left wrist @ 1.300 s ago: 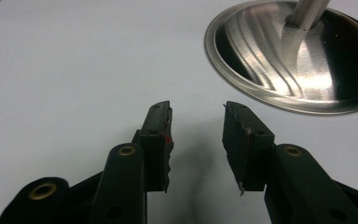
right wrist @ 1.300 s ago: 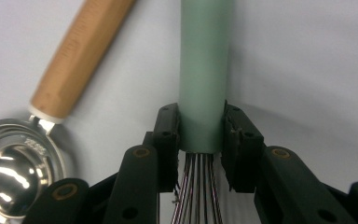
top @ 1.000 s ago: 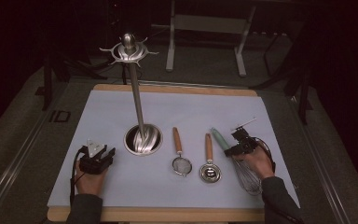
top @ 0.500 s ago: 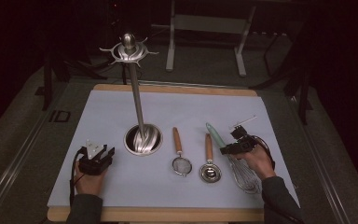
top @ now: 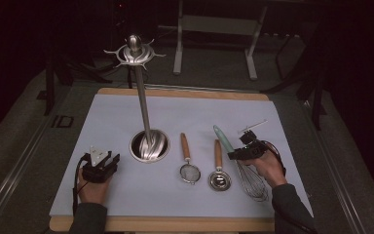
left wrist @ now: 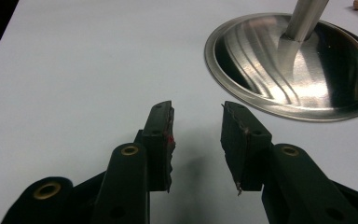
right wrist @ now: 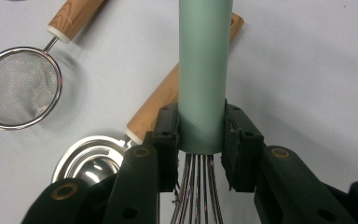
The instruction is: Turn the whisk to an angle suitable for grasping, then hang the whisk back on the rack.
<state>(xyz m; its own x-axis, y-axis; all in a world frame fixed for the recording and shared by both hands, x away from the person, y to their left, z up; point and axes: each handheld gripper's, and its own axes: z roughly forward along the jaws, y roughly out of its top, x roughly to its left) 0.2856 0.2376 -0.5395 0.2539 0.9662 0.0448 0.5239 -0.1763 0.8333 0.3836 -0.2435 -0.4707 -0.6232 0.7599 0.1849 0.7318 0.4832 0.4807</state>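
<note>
Clamped, the right gripper (right wrist: 200, 140), jaws pressed on either side of the whisk's (top: 243, 165) mint-green handle (right wrist: 203, 70) at its lower end, just above where the wires (right wrist: 198, 191) fan out. Handle pointing away from the jaws, wire head back under the hand (top: 268, 168), over the pale mat (top: 292, 126). Judged light, stiff in the handle, springy in the wires; smooth round handle likely to twist or slip, so best gripped there on the handle, never on the wires. Just beside the jaws, a wooden-handled steel measuring spoon (right wrist: 93, 163); farther off, a small mesh strainer (right wrist: 18, 88). Well apart, the left gripper (left wrist: 196, 135), jaws spread and empty, resting low over the mat near the round steel base (left wrist: 293, 70) of a tall hanging stand (top: 143, 102).
</note>
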